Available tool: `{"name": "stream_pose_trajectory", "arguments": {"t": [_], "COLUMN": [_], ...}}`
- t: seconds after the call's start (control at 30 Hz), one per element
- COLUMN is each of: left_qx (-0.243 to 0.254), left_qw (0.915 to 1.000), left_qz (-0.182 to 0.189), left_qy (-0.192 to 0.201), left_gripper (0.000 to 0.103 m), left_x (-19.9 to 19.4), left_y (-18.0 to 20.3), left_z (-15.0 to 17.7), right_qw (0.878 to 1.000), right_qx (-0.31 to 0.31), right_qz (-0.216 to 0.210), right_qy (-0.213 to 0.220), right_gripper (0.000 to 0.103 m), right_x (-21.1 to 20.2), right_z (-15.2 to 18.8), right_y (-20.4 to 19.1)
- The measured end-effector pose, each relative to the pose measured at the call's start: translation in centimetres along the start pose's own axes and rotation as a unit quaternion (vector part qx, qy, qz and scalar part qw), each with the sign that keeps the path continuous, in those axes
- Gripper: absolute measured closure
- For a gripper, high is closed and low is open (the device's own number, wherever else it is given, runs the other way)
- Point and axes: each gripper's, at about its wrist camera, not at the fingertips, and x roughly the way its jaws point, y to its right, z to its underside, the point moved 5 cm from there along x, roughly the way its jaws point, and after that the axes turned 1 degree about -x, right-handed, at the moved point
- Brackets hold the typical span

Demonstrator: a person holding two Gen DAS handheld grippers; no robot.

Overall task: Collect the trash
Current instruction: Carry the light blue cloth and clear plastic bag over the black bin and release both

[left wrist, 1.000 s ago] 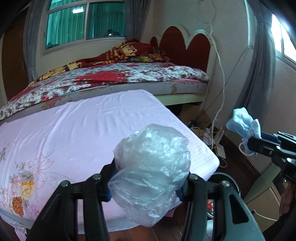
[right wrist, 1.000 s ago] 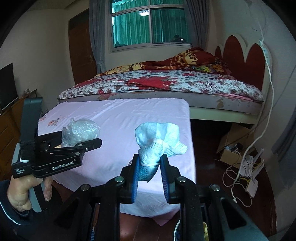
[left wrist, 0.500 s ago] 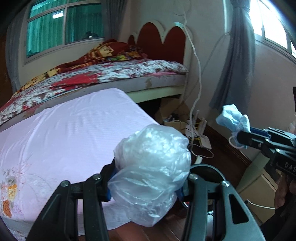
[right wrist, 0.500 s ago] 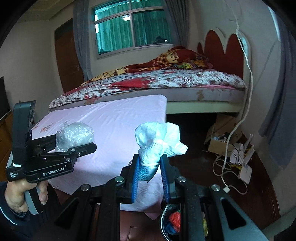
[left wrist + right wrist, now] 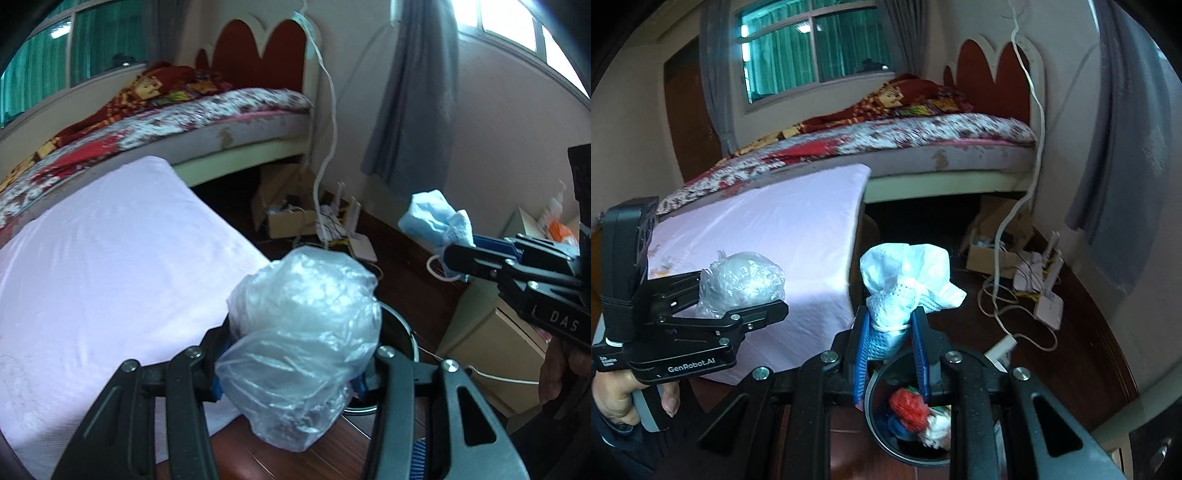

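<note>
Both hands loaded: left gripper [image 5: 295, 384] jaws pinch the crumpled plastic bag [image 5: 303, 325], right gripper [image 5: 892, 354] jaws squeeze a face mask [image 5: 905, 280]. Bin [image 5: 886, 435] sits right underneath, so I'd say next is line up and let go.

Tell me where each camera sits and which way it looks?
Left wrist: sits on the left tool, looks past its plastic bag to the bed; right tool shows.
Right wrist: sits on the right tool, looks over its face mask and the bin; a hand shows.
Both share bed, bag, mask.
</note>
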Motion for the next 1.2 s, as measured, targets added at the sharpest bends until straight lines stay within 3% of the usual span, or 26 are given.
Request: {"name": "stream_pose_trajectory", "arguments": {"t": [0.37,0.63,0.9,1.2], "left_qx": [0.021,0.02,0.02,0.019], "left_qw": [0.9983,0.9952,0.9901,0.986], "left_qz": [0.041,0.064,0.076,0.086], "left_qy": [-0.036,-0.072,-0.117,-0.142], "left_gripper": [0.052,0.052,0.052,0.052], "left_x": [3.7,6.9,10.6,13.2], "left_y": [4.6,5.6,5.5,5.5], "left_z": [1.5,3.3,5.0,5.9], "right_qw": [0.999,0.995,0.991,0.983], "right_qx": [0.027,0.043,0.027,-0.003], "right_qz": [0.025,0.035,0.035,0.032], "right_qy": [-0.04,-0.08,-0.127,-0.178], "right_gripper": [0.079,0.079,0.079,0.079], "right_x": [0.8,3.3,6.8,10.7], "right_z": [4.2,7.6,10.0,12.4], "right_y": [4.7,7.2,7.8,7.3]}}
